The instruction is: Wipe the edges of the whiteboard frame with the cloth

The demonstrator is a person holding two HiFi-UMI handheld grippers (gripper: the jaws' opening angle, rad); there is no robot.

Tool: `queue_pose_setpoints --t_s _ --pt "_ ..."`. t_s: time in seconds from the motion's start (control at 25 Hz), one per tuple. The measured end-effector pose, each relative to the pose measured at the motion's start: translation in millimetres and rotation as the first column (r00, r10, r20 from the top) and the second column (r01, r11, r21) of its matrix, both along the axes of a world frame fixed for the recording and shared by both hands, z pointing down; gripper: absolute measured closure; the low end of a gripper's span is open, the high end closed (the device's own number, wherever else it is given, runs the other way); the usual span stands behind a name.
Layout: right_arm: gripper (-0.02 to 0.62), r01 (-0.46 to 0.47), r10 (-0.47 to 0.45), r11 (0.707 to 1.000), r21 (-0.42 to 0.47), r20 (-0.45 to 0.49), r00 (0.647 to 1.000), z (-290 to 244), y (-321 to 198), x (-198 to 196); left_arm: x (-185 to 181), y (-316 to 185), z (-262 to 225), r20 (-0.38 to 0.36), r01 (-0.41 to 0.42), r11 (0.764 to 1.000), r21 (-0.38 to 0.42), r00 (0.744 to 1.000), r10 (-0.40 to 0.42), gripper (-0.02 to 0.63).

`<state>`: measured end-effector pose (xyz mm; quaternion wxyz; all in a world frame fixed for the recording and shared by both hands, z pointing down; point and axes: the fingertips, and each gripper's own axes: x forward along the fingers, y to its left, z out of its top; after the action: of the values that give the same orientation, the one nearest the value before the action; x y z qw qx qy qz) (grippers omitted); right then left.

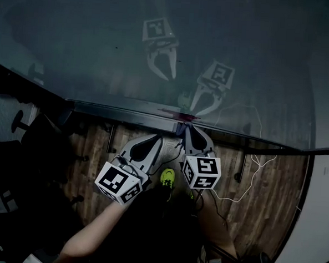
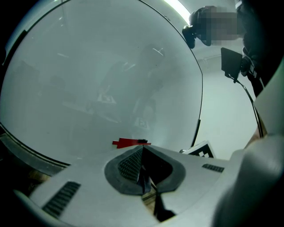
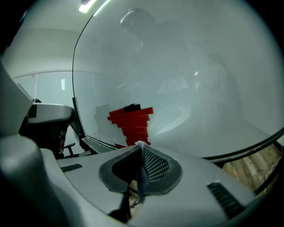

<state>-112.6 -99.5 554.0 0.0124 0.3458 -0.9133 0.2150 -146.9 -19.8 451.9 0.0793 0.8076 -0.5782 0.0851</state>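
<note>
Right gripper (image 1: 186,126) has its tips up against the lower frame (image 1: 126,116) of the whiteboard (image 1: 103,41), and its own view shows the jaws clenched on a thin, pale fold of the cloth (image 3: 141,173). We judge the hold is this tight and this near the tip so that the fabric, not the plastic, meets the edge.

Left gripper (image 1: 157,140) sits just beside it and a little lower. Its jaws are together as well, with a dark bluish strip (image 2: 145,181) pinched between them. We take that for the same cloth, shared between the two, though in the head view it is too small and dark to trace from one to the other.

Both grippers point upward from below the board, over the wooden floor (image 1: 261,178), which suits a pass along the underside of the frame.

Just above the right tips a red object (image 1: 177,112) sits against the board's bottom edge. It lies in the wiping path, so we would expect to work round it.
</note>
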Motion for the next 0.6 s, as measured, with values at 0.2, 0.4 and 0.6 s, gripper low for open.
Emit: queue_pose_setpoints --t_s 0.2,0.4,0.6 --pt "0.574 0.001 -0.001 0.999 -0.032 -0.002 1.000 12.5 -4.9 -10.0 -0.9 -2.4 3.8 -0.010 -0.008 1.000 -0.002 1.000 0.008 0.602" --pt "0.574 0.017 -0.017 1.000 -0.019 -0.037 0.999 13.7 -2.8 -14.8 1.8 1.9 2.6 -0.014 -0.008 1.000 -0.005 1.000 0.008 0.602" --pt "0.574 0.007 -0.008 1.000 -0.018 -0.049 0.999 16.3 -4.7 -13.2 4.3 1.0 3.8 -0.015 0.000 1.000 -0.009 1.000 0.000 0.602"
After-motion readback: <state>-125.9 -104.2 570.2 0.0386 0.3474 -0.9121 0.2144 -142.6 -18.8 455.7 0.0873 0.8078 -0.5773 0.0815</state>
